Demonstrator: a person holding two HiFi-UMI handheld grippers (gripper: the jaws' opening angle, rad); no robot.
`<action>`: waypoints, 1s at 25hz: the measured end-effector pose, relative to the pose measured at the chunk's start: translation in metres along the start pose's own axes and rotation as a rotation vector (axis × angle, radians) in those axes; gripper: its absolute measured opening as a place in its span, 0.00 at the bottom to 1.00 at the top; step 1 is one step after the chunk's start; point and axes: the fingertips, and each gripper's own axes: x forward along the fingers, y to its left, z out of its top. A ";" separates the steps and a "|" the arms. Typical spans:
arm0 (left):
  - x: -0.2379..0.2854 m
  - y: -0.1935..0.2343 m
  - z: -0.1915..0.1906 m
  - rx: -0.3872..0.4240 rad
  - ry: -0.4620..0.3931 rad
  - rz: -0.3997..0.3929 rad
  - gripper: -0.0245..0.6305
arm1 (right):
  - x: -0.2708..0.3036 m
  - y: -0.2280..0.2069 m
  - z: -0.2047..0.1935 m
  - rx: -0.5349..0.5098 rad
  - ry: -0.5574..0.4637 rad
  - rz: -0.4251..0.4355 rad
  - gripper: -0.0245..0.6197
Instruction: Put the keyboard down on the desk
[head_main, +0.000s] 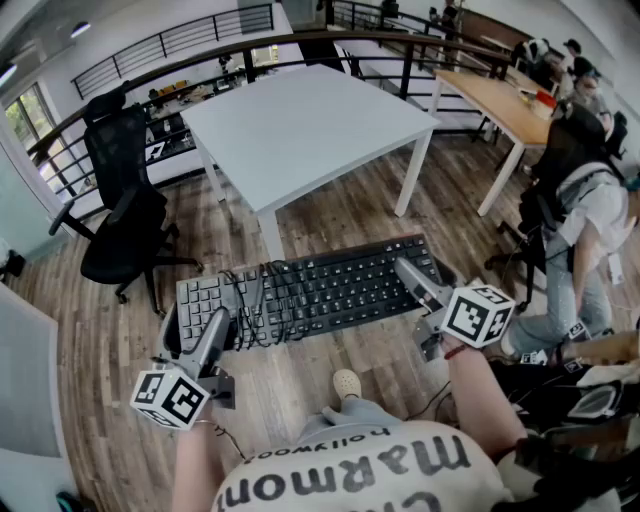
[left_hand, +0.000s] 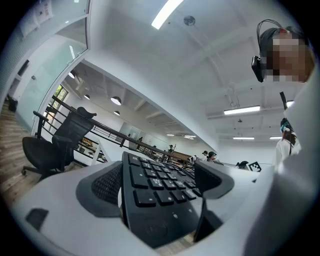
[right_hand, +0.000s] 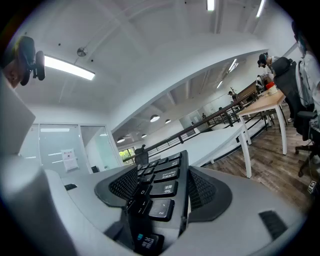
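Carrying the keyboard by both ends, in the air above the wood floor and short of the white desk standing ahead. Clamping the left gripper onto one short end, one jaw lying over the keys and the other apparently beneath. Clamping the right gripper likewise onto the end bearing the ESC and Tab keys. Gripping at opposite ends, probably for sharing the weight and holding the long board level, keys up, rather than letting it sag or twist from a single pinch. Carrying a bundled cable on top of the keys, likely for stopping it dangling or snagging. Judging the setting-down as not yet begun: needing an approach to the desk first, then lowering flat before loosening either grip.
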 end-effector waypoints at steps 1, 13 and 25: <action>0.000 0.000 0.000 0.000 -0.001 0.000 0.71 | 0.000 0.000 0.000 -0.001 0.000 0.002 0.51; 0.001 -0.002 0.000 0.009 -0.006 0.017 0.71 | 0.007 -0.005 -0.001 0.012 0.003 0.025 0.51; -0.011 -0.001 -0.002 0.002 0.017 -0.017 0.71 | -0.016 0.013 0.000 -0.017 -0.004 -0.024 0.51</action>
